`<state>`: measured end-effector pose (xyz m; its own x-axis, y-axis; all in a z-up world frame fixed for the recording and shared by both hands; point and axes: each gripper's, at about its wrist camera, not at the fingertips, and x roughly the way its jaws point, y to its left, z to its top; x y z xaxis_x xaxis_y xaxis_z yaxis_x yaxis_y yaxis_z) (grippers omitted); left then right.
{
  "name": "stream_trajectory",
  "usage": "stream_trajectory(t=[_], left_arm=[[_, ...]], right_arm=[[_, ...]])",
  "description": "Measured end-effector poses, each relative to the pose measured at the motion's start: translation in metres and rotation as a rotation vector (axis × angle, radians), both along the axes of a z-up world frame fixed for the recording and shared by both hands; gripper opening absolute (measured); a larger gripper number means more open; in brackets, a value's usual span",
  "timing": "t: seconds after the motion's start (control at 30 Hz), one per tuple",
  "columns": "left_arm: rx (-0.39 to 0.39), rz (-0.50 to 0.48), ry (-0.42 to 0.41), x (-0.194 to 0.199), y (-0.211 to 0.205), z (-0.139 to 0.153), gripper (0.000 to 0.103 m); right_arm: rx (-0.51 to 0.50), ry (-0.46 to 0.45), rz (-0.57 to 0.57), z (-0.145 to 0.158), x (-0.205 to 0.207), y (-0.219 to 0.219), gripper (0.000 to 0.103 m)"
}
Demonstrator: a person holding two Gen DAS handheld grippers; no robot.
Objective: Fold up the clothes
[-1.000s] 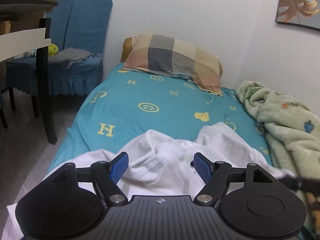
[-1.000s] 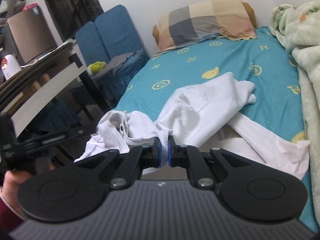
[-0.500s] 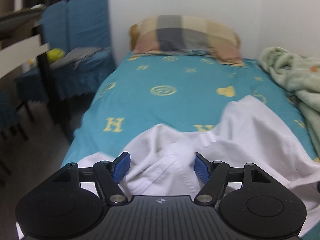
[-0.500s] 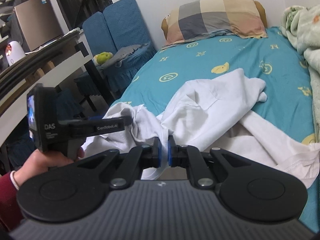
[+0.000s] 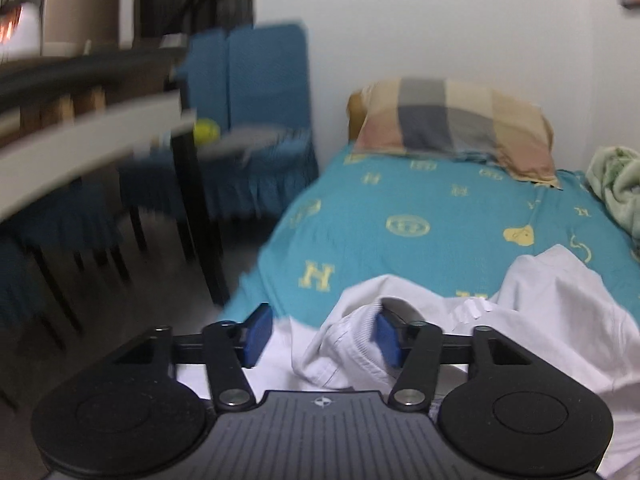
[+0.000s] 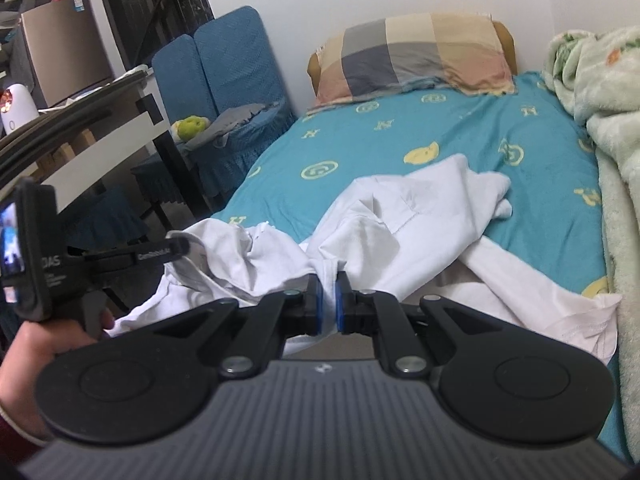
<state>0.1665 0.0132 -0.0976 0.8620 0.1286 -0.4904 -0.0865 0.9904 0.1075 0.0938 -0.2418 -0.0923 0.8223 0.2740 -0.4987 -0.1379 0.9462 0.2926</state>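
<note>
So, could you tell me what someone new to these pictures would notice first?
Probably the crumpled white garment heaped at the near end of the teal patterned bedsheet, with the right gripper shut on a fold of it. To its left, the left gripper has just been closing around the ribbed collar, not yet pinching it. At the bed's far end lies a checked pillow, with a pale green blanket along the right side.
</note>
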Motion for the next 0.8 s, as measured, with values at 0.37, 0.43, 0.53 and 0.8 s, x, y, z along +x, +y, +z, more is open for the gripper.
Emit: stream_trajectory(t=[0.37,0.43,0.53,0.8], left_arm=[[0.007,-0.097,0.027,0.009,-0.018,-0.020,0.013],[-0.015,-0.103,-0.029,0.001,-0.017,-0.009,0.009],[-0.059,-0.107,-0.135,-0.015,-0.015,0.016,0.007],[-0.207,-0.086,-0.436,-0.103,0.017,0.125,0.006]], right_arm=[[-0.043,-0.019,-0.017,-0.006,0.003,0.001,0.009],[-0.042,-0.018,-0.039,-0.008,0.006,0.000,0.009],[-0.044,-0.069,-0.066,-0.003,0.004,0.001,0.009],[-0.031,-0.326,-0.119,0.081,-0.054,0.011,0.009]])
